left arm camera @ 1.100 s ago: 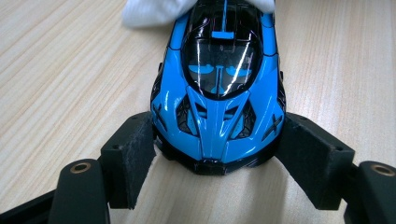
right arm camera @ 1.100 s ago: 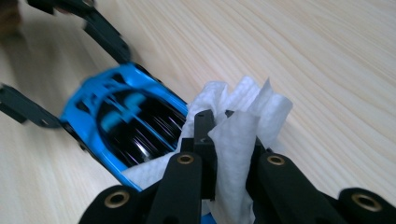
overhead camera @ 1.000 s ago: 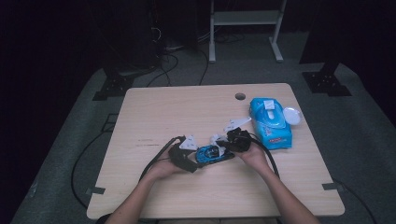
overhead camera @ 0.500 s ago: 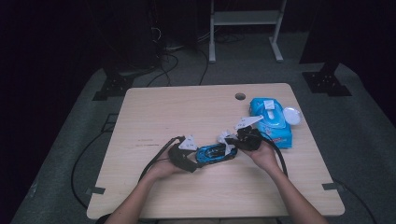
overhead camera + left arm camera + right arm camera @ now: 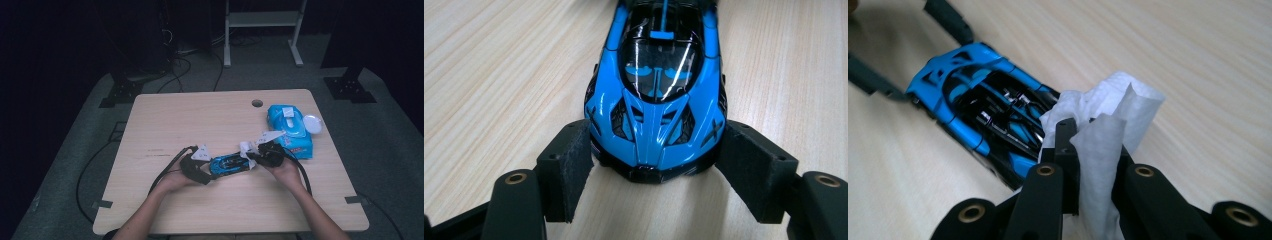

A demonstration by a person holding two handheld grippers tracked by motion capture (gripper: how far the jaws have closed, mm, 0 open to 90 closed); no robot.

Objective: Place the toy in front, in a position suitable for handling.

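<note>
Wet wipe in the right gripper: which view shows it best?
Right gripper view: the white wet wipe sits close up, pinched in the right gripper, against the blue toy car. In the high view it's a small white scrap.

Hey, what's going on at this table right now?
A person is cleaning a blue toy car on the table. The left tongs brace the car's nose, pads at its sides. The right tongs pinch a white wipe against the car's rear. A blue wipes pack lies nearby.
</note>
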